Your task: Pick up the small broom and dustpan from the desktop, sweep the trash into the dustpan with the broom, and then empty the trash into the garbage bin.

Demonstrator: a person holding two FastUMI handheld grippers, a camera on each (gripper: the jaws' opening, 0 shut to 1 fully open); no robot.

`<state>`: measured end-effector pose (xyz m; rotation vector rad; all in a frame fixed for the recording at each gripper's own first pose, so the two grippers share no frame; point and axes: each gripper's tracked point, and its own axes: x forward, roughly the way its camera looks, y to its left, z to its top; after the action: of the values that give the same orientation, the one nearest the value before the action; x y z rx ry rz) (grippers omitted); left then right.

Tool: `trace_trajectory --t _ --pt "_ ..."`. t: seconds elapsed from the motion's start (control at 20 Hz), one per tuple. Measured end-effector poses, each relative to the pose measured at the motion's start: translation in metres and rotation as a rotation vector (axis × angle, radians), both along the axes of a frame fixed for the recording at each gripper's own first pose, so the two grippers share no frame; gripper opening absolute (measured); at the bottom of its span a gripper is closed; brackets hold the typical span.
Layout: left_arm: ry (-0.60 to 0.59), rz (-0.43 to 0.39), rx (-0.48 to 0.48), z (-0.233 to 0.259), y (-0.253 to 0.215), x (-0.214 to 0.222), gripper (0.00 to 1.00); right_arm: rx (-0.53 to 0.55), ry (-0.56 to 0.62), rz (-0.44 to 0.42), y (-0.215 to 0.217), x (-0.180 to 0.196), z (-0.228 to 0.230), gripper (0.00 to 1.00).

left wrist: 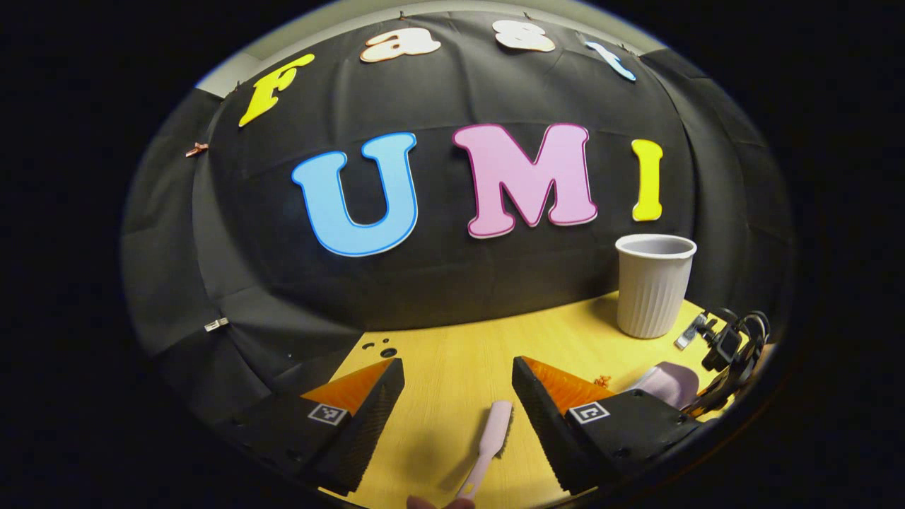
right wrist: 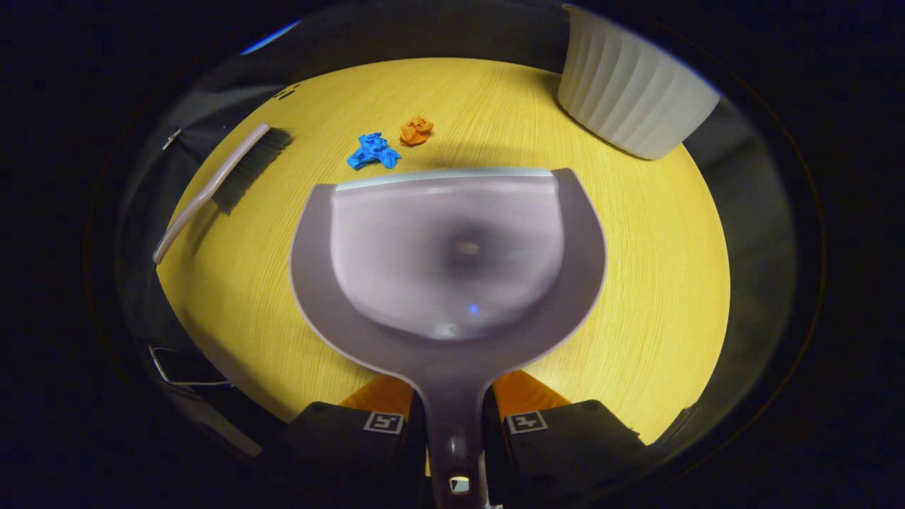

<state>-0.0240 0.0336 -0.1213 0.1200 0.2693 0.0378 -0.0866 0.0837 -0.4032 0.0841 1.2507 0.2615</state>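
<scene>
While the dustpan [right wrist: 452,254] sits flat on the yellow desktop [right wrist: 650,297] with its handle pinched between the two fingers of the right gripper [right wrist: 452,438], its straight front lip faces the trash, which suggests it has been lined up as a catcher. Just beyond that lip lie a crumpled blue scrap [right wrist: 372,151] and an orange scrap [right wrist: 416,131], close together and not yet in the pan. Farther to the left in the right gripper view, the small broom [right wrist: 226,180] rests on the desktop with its bristles at the far end and its handle running back toward the near edge, untouched. To the far right stands the ribbed white garbage bin [right wrist: 629,92], upright and open, well apart from the scraps.

In the left gripper view, the left gripper [left wrist: 458,410] hangs over the broom's handle with its fingers spread wide and nothing between them pressed; the handle lies in the gap, nearer the right finger. Judging by this, the broom pickup comes next. The sweep and the emptying have yet to be done.
</scene>
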Motion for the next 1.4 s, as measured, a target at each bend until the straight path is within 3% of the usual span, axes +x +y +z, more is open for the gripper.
trace_trajectory --t 0.2,0.25,0.5,0.85,0.9,1.1,1.3,1.35,1.4 --pt "0.125 -0.036 -0.009 -0.05 0.001 -0.007 0.98 0.021 -0.083 0.011 0.0 0.0 0.019 0.34" --pt "0.161 -0.051 -0.007 -0.064 -0.002 -0.006 0.98 0.021 -0.099 0.016 -0.001 -0.001 0.022 0.39" --pt "0.402 -0.17 -0.025 -0.144 -0.021 -0.016 0.98 -0.015 -0.15 0.077 -0.014 -0.021 0.038 0.33" --pt "0.658 -0.151 -0.017 -0.229 -0.014 -0.005 0.91 -0.013 -0.151 0.078 -0.021 -0.038 0.054 0.39" --pt "0.684 -0.155 -0.013 -0.238 -0.014 -0.002 0.95 -0.01 -0.146 0.078 -0.021 -0.039 0.055 0.39" --pt "0.76 -0.177 -0.008 -0.264 -0.021 0.013 0.83 -0.002 -0.135 0.095 -0.018 -0.044 0.061 0.36" --pt "0.812 -0.194 0.012 -0.278 -0.021 0.021 0.79 -0.001 -0.13 0.106 -0.017 -0.047 0.064 0.36" --pt "0.823 -0.195 0.013 -0.281 -0.022 0.022 0.66 -0.002 -0.127 0.108 -0.017 -0.046 0.063 0.36" --pt "0.824 -0.204 0.003 -0.28 -0.024 0.024 0.61 -0.002 -0.127 0.109 -0.016 -0.045 0.063 0.36"
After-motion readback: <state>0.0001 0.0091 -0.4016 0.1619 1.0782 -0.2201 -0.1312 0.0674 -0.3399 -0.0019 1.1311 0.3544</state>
